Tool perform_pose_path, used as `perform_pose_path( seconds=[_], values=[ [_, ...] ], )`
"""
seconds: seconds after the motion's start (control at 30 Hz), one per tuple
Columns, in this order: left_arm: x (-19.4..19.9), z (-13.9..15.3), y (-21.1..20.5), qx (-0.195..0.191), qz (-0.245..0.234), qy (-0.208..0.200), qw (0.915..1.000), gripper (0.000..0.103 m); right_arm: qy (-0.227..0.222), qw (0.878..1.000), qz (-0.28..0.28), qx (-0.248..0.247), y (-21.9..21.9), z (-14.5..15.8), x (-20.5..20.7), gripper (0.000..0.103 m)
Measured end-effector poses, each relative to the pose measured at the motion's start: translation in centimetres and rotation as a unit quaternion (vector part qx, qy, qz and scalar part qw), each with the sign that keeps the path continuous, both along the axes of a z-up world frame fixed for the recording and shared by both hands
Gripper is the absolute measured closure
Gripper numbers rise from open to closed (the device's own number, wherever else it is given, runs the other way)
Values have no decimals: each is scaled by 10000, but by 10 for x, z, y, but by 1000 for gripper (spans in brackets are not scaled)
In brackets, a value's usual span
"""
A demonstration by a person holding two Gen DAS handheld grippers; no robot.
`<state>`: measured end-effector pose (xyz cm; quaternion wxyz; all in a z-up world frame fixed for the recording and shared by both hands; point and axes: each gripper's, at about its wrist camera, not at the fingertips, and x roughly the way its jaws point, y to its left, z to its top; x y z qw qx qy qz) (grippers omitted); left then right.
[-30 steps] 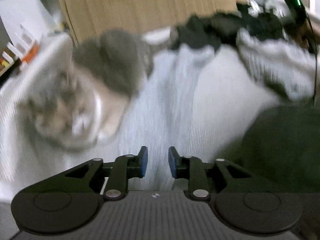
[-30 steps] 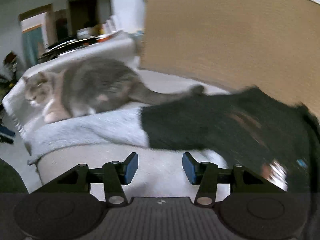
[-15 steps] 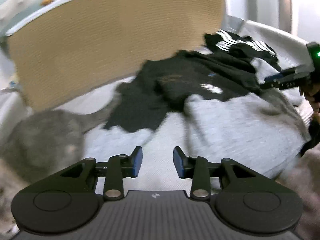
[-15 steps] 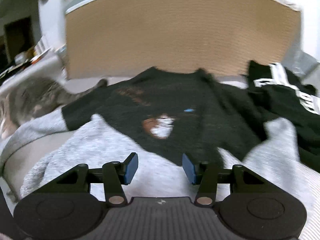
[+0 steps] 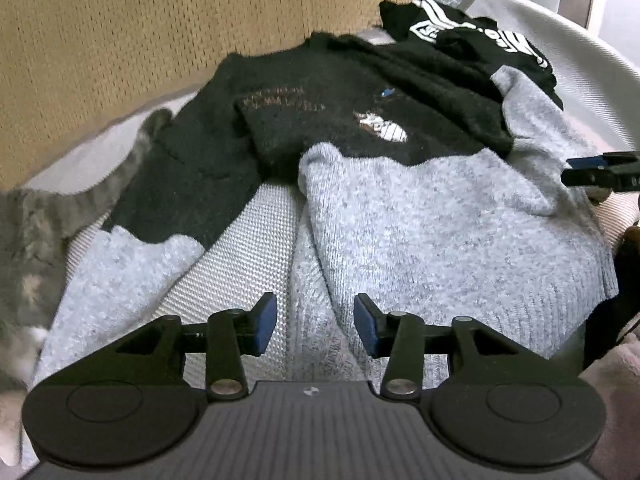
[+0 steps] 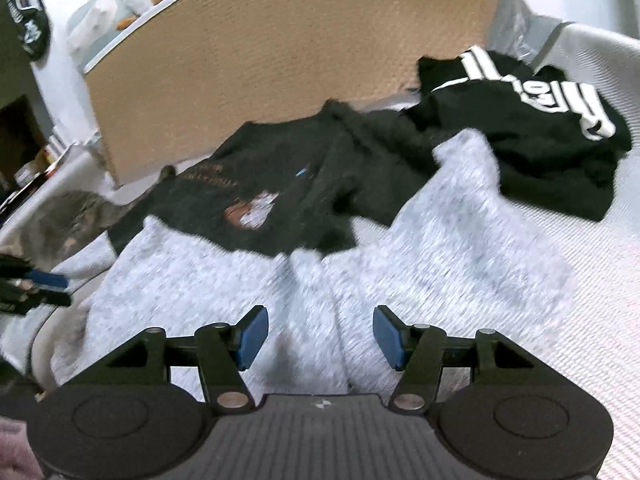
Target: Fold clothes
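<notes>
A tan headboard (image 5: 120, 40) spans the far side of the pale bed (image 6: 580, 320). The black-and-grey sweater (image 5: 420, 220) sprawls across the middle, black half far, grey half near. A black garment with white lettering (image 6: 540, 120) lies far right. A grey cat (image 5: 28, 232) sits left. The 2 tools, left gripper (image 5: 315, 322) and right gripper (image 6: 320, 334), have just been opening; both hover released above grey knit, grasping nothing.
</notes>
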<state>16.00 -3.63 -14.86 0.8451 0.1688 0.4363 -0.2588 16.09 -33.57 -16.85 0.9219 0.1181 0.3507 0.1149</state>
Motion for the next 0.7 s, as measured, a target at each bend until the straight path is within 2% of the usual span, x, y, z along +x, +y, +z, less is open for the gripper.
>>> perform_pose_path(
  seconds=[0.13,0.23,0.4,0.5,0.6,0.7],
  values=[
    [8,-12,-3,242,-42,160,9996,55,-48,9996,231,-142,8,-6,-4,41],
    [12,-18,-4,276,28,253,9993,54,-35,9995,320,-55,4,-6,-7,41],
    [12,-29,-14,320,-215,426,9983,51,285,9985,431,193,-2,-4,-7,43],
    [10,-34,-19,477,-324,276,9980,51,346,9974,607,188,1,1,-11,44],
    [6,-31,-19,372,-421,64,9984,51,377,9971,657,71,6,1,-14,44],
    [5,-32,-15,408,-456,129,9980,51,615,9952,750,149,6,-6,-14,44]
  ],
)
